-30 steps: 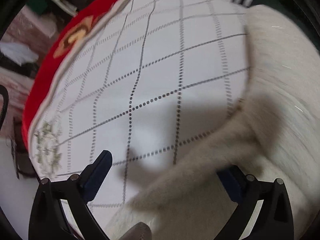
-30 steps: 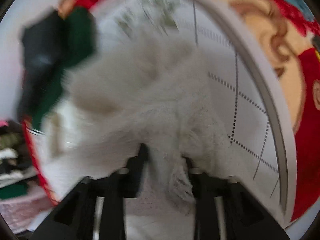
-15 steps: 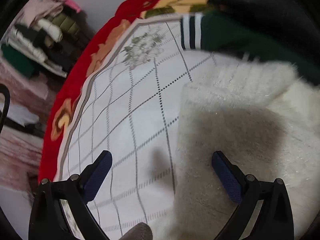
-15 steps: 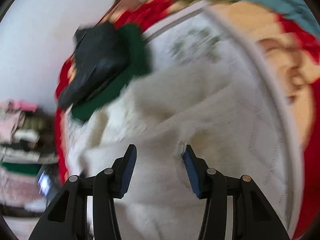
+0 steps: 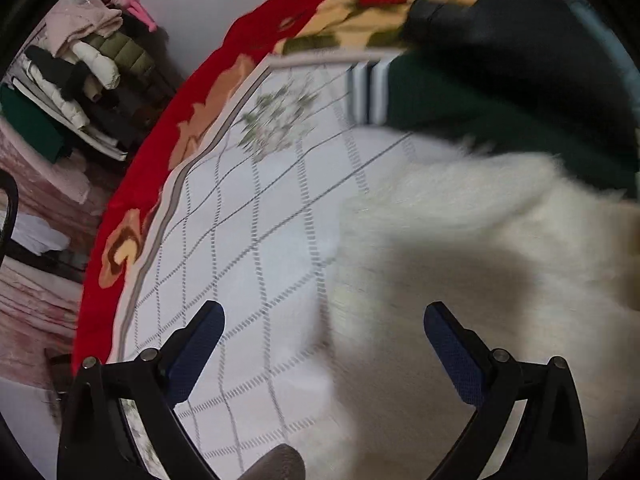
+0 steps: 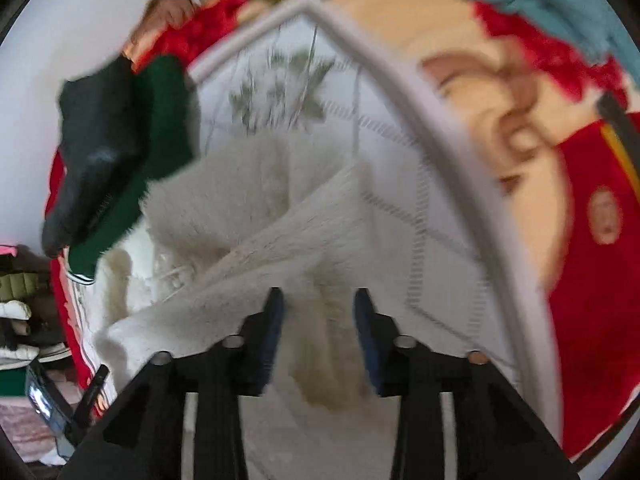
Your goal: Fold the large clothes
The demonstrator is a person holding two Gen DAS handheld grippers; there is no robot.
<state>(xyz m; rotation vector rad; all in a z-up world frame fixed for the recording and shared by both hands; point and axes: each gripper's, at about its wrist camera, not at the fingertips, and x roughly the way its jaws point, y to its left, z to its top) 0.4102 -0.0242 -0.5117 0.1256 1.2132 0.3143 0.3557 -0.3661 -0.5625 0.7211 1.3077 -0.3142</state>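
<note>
A fluffy white sweater (image 5: 480, 264) lies on the white checked bed cover (image 5: 248, 248), filling the right half of the left wrist view. My left gripper (image 5: 324, 344) is wide open and empty above the sweater's left edge. In the right wrist view the sweater (image 6: 256, 208) lies bunched with a fold running across it. My right gripper (image 6: 318, 328) hovers just over that fold with the jaws partly apart; a strip of sweater lies between them, not clamped.
A dark green garment with white stripes (image 5: 460, 100) and a black garment (image 5: 520, 32) lie at the far end of the bed, also in the right wrist view (image 6: 160, 120). A red flowered blanket (image 5: 132, 200) borders the cover. Stacked clothes (image 5: 80, 72) stand on shelves beside the bed.
My right gripper let go of the sweater and opened, then pulled back over the fold. My left gripper stayed open and tilted up from the cover towards the bed's far end.
</note>
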